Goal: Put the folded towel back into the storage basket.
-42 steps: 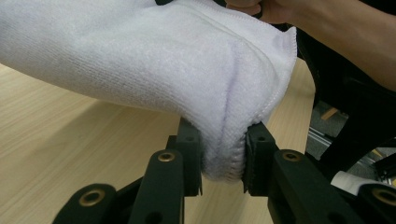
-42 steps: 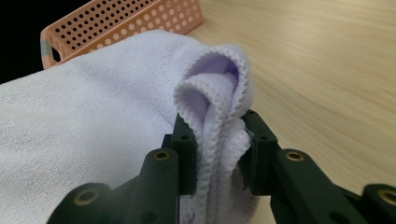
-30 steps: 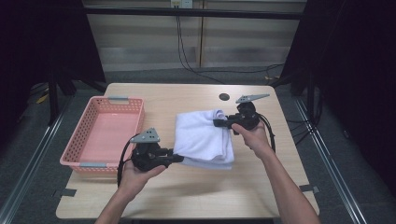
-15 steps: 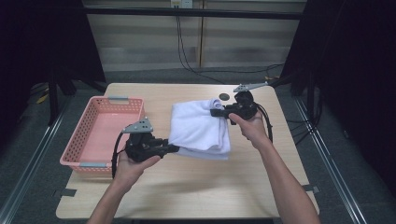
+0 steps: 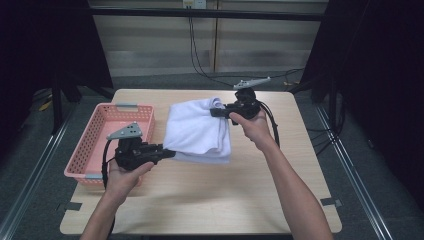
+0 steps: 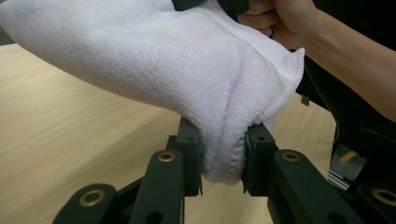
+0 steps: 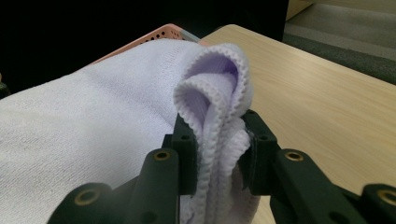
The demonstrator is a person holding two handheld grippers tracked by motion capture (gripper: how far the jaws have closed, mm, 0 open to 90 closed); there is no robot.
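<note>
at the left of the frame a pink basket [image 5: 102, 137] sits on the wooden table [image 5: 210, 200]. the left gripper [image 5: 167, 153] pinches the near corner of a folded white towel [image 5: 197, 131] at centre. the right gripper [image 5: 216, 113], upper right of centre, clamps its far corner.

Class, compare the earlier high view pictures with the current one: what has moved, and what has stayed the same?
Both hands have carried the folded white towel toward the pink basket and the far edge of the table. The left gripper and right gripper have each moved that way, lifting the towel. Unchanged: both stay clamped on opposite towel edges, and the basket sits where it was.
</note>
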